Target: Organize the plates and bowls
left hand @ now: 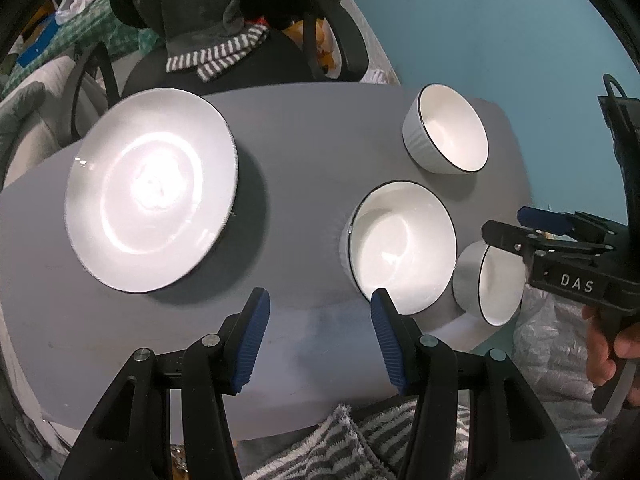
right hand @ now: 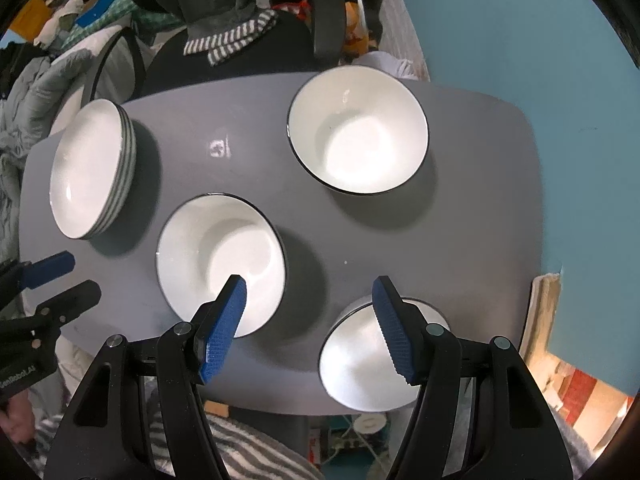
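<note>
In the left wrist view, we see a grey surface [left hand: 304, 152] carrying a stack of white plates [left hand: 152, 190] at the left and three white bowls with dark rims at the right. The far bowl [left hand: 448, 128] stands near the back edge. The middle bowl [left hand: 400, 248] sits nearer the front. The near bowl [left hand: 492, 284] stands just beside it at the surface's right edge. We find the left gripper [left hand: 318, 300] above the bare surface between the plates and the middle bowl, its jaws open with nothing between them. The right gripper [left hand: 516, 228], held by a hand [left hand: 612, 344], enters from the right over the near bowl.

In the right wrist view, we see the plates [right hand: 90, 172] at the left, the middle bowl [right hand: 220, 256] at centre, the far bowl [right hand: 358, 132] toward the back and the near bowl [right hand: 360, 360] at the front edge. The right gripper [right hand: 310, 300] points down over the surface [right hand: 480, 200], its jaws open and empty; one blue pad overlaps the middle bowl, the other the near bowl. The left gripper [right hand: 64, 280] appears at the left edge, its jaws apart.
</note>
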